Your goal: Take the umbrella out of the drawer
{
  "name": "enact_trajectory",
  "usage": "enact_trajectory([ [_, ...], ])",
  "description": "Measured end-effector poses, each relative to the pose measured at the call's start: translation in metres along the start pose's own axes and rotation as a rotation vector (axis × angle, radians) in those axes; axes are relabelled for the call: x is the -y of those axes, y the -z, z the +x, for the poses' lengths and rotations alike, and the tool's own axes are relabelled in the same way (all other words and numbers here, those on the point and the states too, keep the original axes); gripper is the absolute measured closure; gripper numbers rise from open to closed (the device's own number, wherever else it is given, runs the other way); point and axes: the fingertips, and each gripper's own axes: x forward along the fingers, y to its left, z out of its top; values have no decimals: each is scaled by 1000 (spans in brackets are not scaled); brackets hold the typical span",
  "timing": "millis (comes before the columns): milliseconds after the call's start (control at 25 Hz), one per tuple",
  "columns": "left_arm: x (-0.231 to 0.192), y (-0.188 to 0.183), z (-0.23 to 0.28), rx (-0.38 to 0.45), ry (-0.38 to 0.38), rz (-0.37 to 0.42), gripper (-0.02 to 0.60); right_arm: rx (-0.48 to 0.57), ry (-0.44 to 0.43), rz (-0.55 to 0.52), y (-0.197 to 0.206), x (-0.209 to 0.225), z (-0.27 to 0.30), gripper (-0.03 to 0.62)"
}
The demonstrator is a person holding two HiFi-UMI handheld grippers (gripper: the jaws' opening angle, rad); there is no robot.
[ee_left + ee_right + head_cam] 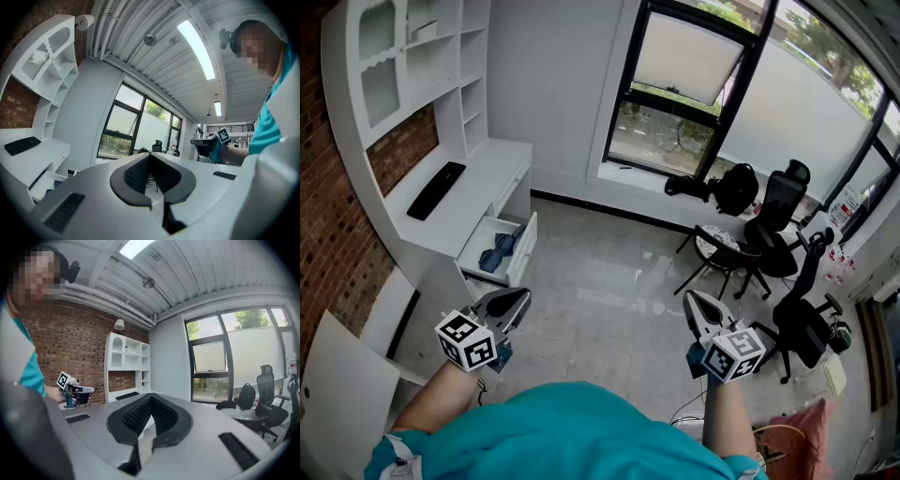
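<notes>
A white drawer (522, 251) stands pulled out of the white desk unit at the left. A dark blue folded umbrella (499, 251) lies inside it. My left gripper (514, 302) hovers in the air a short way in front of the drawer, shut with nothing between its pads. My right gripper (695, 303) hangs over the floor further right, also shut and empty. The left gripper view shows shut jaws (150, 157), with the open drawer (44, 180) low at the left. Through the right gripper view the closed pads (150, 399) point toward the shelf unit.
A black keyboard (436, 189) lies on the desk top (487, 178), with white shelves (412, 56) above it. Several black office chairs (783, 202) and a black backpack (737, 187) stand near the window at the right. Grey tiled floor (600, 291) lies between me and the desk.
</notes>
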Motion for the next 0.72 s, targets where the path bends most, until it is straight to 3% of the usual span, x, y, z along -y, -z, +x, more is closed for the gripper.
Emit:
enact_trajectory([
  [720,12,4,25,-4,3,-5,569,5,-14,33,-2,23,-1,572],
])
